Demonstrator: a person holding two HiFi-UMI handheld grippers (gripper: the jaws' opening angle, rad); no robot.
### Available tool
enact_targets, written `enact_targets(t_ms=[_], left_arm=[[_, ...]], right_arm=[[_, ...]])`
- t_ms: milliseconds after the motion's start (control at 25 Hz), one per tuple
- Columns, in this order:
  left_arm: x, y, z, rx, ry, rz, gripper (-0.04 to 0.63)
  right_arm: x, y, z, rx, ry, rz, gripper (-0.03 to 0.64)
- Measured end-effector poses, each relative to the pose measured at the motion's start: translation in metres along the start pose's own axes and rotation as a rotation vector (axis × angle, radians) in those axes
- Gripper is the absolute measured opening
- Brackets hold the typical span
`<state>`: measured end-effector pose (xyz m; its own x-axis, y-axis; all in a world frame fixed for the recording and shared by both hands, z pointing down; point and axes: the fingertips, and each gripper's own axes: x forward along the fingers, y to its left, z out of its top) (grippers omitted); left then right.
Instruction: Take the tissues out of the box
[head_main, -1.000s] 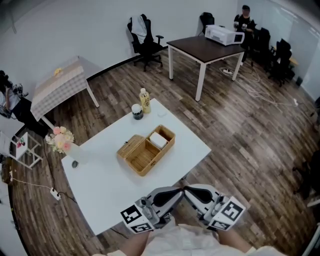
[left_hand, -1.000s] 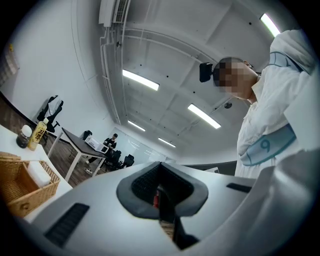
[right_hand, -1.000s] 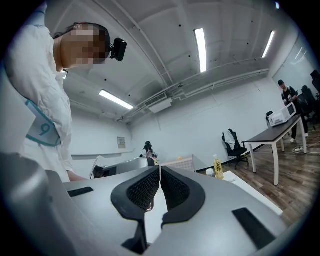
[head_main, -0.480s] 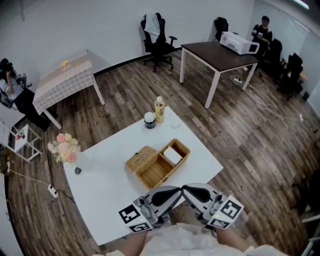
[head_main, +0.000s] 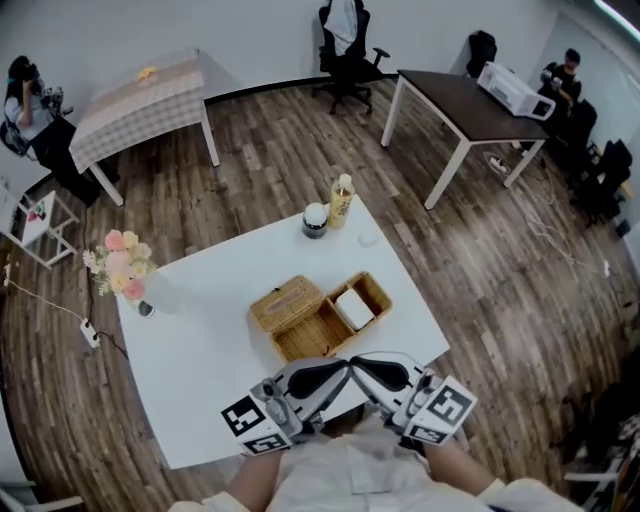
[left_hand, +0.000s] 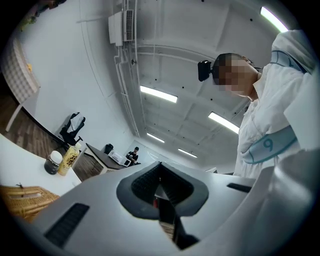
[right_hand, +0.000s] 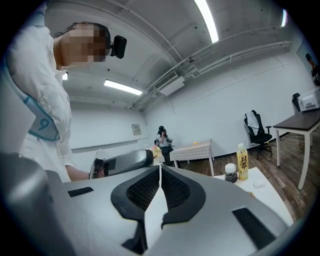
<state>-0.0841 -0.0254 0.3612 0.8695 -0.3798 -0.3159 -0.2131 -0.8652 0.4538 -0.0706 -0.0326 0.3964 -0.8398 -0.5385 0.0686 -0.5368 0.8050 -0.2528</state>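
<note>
An open wicker box (head_main: 318, 318) lies on the white table (head_main: 200, 350), its lid folded out to the left. White tissues (head_main: 355, 308) fill its right half. Both grippers hang close to the person's body at the table's near edge, just short of the box, tips pointing at each other. My left gripper (head_main: 338, 368) is shut with nothing in it, and its jaws (left_hand: 160, 165) meet in its own view. My right gripper (head_main: 362, 365) is shut and empty too (right_hand: 160, 168). A corner of the box (left_hand: 20, 197) shows in the left gripper view.
A yellow drink bottle (head_main: 342, 200) and a dark jar (head_main: 315, 220) stand at the table's far corner, a vase of pink flowers (head_main: 122, 272) at its left edge. Other tables, office chairs and people are around the room.
The head view has swung, so the table and box now sit further right and nearer. Both grippers stay shut, held together near the body.
</note>
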Motion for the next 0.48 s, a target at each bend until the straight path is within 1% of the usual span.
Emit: enact_targets(t_ms=[160,320,480], left_arm=[[0.005,0.02,0.006,0.023,-0.044,0.093,0.002],[0.016,0.035,0.002,0.049,-0.067,0.174,0.002],[0.033,0.043,-0.002,0.064,-0.089,0.254,0.002]], right_arm=[[0.01,-0.019,-0.006,-0.031,0.07,0.075,0.035],[0.012,-0.036,-0.007,-0.059,0.105,0.171,0.035],[0.007,-0.054,-0.009,-0.057,0.149,0.234,0.035]])
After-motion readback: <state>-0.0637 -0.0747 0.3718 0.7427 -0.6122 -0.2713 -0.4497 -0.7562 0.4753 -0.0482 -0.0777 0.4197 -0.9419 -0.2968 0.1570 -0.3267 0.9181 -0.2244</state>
